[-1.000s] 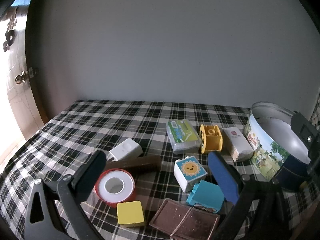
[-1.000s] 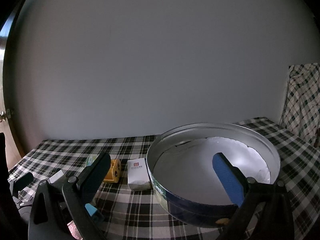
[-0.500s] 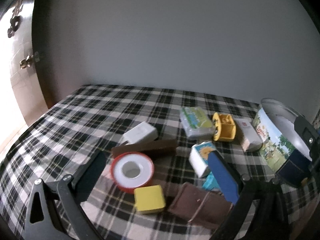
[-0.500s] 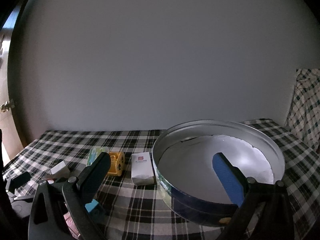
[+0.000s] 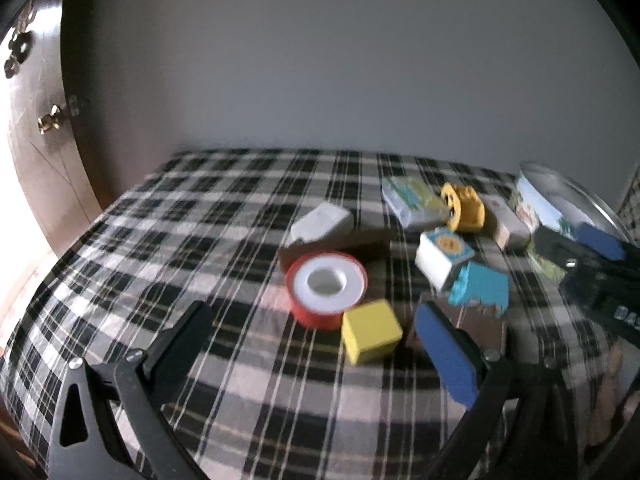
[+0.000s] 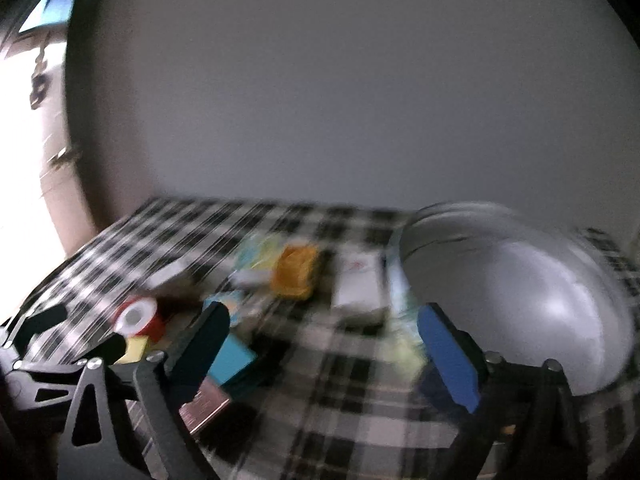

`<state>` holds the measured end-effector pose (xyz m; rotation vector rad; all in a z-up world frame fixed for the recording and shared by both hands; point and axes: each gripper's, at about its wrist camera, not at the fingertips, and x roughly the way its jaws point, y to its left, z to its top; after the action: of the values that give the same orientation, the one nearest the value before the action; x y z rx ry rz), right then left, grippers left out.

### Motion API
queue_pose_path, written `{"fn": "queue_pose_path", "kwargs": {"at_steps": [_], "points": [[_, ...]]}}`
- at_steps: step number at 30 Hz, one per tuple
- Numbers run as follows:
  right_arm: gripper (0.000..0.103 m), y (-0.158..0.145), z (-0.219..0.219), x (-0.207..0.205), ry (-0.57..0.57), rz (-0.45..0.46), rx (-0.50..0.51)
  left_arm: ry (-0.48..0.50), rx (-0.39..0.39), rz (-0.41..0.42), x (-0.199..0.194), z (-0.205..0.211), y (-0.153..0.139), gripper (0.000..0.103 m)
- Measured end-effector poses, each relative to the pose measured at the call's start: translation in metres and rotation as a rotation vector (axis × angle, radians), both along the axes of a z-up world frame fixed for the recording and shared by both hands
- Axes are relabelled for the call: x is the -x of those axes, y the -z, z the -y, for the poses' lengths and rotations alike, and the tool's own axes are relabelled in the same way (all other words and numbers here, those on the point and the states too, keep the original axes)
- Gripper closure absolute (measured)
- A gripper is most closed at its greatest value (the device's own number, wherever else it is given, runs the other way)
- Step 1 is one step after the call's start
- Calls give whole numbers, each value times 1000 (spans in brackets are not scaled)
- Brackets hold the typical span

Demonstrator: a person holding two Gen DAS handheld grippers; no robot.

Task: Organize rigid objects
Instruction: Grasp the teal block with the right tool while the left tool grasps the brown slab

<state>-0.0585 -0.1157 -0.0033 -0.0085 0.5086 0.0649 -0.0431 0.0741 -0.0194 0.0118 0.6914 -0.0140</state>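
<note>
In the left wrist view, the left gripper (image 5: 316,344) fills the bottom of the frame with its jaws spread wide and nothing between them. Just beyond it, low centre, a yellow cube (image 5: 371,331) sits on the checked tablecloth (image 5: 192,248), touching a red tape roll (image 5: 326,294) with a white core. Behind the roll lie a brown bar (image 5: 360,240) and a white adapter-like block (image 5: 322,223). Right of centre stand a white block with a sun face (image 5: 442,249) and a blue block (image 5: 480,292), with a brown wallet-like piece (image 5: 482,328) below them. Further back, in the upper right, are a green-and-blue packet (image 5: 412,198), a yellow toy with a smiley face (image 5: 464,208) and a small white box (image 5: 506,222). At the right edge stands the round tin (image 5: 536,204), its side printed with a picture; the print is too blurred to read. The right gripper (image 5: 592,256) shows dark in front of the tin.

The right wrist view is heavily motion-blurred. The right gripper (image 6: 324,340) is wide apart too, holding nothing. The tin (image 6: 520,292) sits at the right with its silvery inside showing. Left of it are the white box (image 6: 358,284), bearing a red mark that cannot be read, and the yellow toy (image 6: 296,274). The tape roll (image 6: 138,316) and yellow cube (image 6: 134,350) lie at lower left, the blue block (image 6: 234,358) and wallet-like piece (image 6: 204,404) near the bottom.
</note>
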Motion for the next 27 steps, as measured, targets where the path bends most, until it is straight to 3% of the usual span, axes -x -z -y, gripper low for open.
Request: {"fn": "queue_pose_path", "kwargs": {"at_steps": [2,9,12,14,17,23,27], "points": [[20,7,-9,-6,-60,-61,9,13,1,-16,4,-3,1,1],[25,31,-37,-22,-213,-225,50,77,30,-78,15,-3,10,5],[36,33,-32,-26,-229,-265,6,113,50,-96,17,4,12,10],[54,32,-28,-27,-247,-313,-34,141,72,-103,17,10,12,10],[69,35,-25,-32,-231,-342,-20,188,103,-131,18,19,13,10],[69,33,-18,-27,-207,-315,24,224,107,-137,18,40,11,10],[69,19,-6,-20,-203,-259,-31,234,136,-152,15,53,12,10]]}}
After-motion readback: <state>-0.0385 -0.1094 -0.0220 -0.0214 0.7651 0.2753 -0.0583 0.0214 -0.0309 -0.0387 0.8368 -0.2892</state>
